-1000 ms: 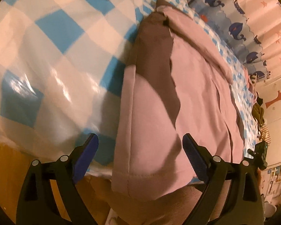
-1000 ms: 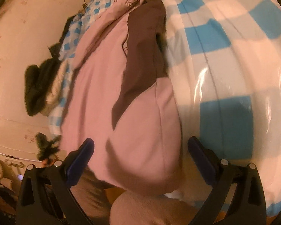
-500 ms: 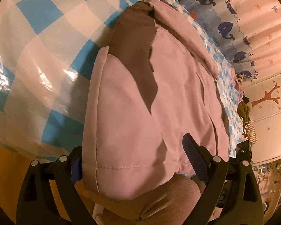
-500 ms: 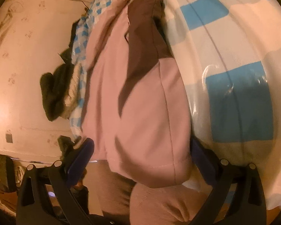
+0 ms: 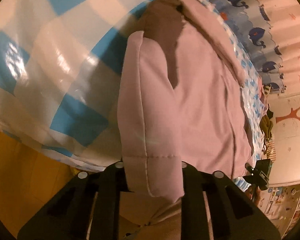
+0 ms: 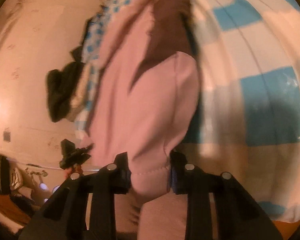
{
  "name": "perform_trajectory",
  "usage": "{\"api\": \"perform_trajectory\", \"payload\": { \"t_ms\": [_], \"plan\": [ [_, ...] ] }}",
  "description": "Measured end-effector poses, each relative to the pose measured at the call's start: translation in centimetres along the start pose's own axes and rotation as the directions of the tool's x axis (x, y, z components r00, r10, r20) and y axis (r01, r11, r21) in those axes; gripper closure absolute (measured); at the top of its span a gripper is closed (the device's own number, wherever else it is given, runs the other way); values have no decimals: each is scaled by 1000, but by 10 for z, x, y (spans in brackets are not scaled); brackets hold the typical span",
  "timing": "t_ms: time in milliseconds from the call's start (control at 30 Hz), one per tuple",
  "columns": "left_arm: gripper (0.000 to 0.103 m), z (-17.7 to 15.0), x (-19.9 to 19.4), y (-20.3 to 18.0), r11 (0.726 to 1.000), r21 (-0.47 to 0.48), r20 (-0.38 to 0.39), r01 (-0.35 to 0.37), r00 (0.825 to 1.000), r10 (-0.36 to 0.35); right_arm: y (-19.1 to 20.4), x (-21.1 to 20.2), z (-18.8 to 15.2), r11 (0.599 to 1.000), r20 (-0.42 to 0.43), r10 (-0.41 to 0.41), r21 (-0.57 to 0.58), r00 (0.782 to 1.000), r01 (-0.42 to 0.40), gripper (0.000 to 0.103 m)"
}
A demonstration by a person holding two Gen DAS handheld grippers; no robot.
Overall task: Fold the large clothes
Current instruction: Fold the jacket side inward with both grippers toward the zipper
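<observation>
Warm, dim indoor light through two fisheye lenses.

We see an amber cast over everything, with black vignette at the corners and straight lines bowed near the edges. White glare streaks the glossy checkered cover (image 5: pixel 56 60) on the left, and shadow darkens its near part. In the right wrist view, motion blur softens the pink garment (image 6: pixel 146 100), and a broad shadow falls across the blue squares on the right.

Left gripper (image 5: pixel 153 177): matte black frame with slotted arms and round silver screw heads along its near edge. Right gripper (image 6: pixel 150 177): the same black frame and silver screws, with blue pads (image 6: pixel 173 178) showing on the inner faces of its fingers.
</observation>
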State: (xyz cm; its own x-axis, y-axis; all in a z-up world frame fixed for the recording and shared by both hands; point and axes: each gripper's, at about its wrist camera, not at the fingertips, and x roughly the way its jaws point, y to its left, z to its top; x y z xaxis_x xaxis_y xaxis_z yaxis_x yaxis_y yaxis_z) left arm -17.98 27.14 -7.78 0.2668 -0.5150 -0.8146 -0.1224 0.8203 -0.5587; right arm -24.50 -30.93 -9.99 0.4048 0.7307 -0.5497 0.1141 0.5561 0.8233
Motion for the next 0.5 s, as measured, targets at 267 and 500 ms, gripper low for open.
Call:
{"api": "perform_trajectory", "payload": {
  "t_ms": [267,500],
  "plan": [
    [91,-23,-72,-43,984,99,-2,147,989,-148,45,-78,-23,987,107,138,-101,985,-127,77],
    [62,-71,-57,12,984,143,-204,104,976,-73,16,-88,-90,996,-48,49,-74,998,-53,47]
  ]
}}
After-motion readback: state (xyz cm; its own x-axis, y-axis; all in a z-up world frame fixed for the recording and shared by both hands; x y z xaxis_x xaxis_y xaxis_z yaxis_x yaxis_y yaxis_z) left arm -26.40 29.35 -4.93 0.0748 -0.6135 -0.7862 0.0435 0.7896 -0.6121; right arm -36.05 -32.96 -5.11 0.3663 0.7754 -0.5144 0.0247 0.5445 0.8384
